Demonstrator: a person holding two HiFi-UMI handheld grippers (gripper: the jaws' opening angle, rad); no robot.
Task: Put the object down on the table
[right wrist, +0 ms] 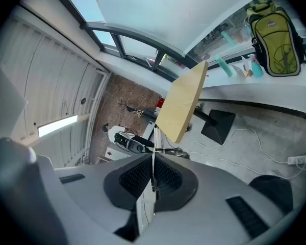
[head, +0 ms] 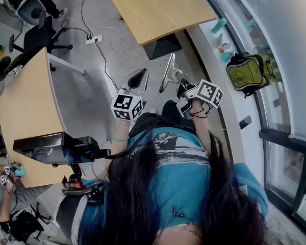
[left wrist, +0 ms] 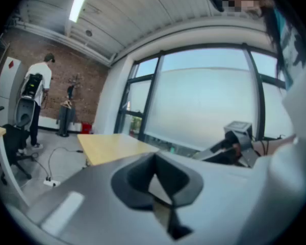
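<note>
**Tongs in mid-air over the floor, neither pair carrying anything**

Left tongs (head: 137, 79) and right tongs (head: 169, 71) are held side by side in front of the person's body, above the grey floor (head: 92, 96) and well short of the wooden bench (head: 163, 9) ahead. A second bench (head: 25, 111) lies off to the person's left.

In the left gripper view, the left tongs (left wrist: 155, 160) are released by a narrow margin. A thin wedge of light shows between the dark pads, and nothing stands in it. In the right gripper view, the right tongs (right wrist: 153, 160) are clenched pad to pad, with only the seam between them and no thing caught there.

The object of the task is in neither pair, and no view shows which thing it is. The part of the bench (left wrist: 112, 146) that the left gripper view shows bears no thing. The right gripper view catches the bench (right wrist: 181, 106) mostly edge-on. A green backpack (head: 247, 71) and small bottles rest on the window ledge (head: 214, 60), apart from both benches.

Judgement of step: the scene fits two stages equally. Either the object is already set down somewhere out of view and the tongs are drawn clear, or it is yet to be taken up. The pictures do not settle which, so no particular next move can be named from them.
</note>
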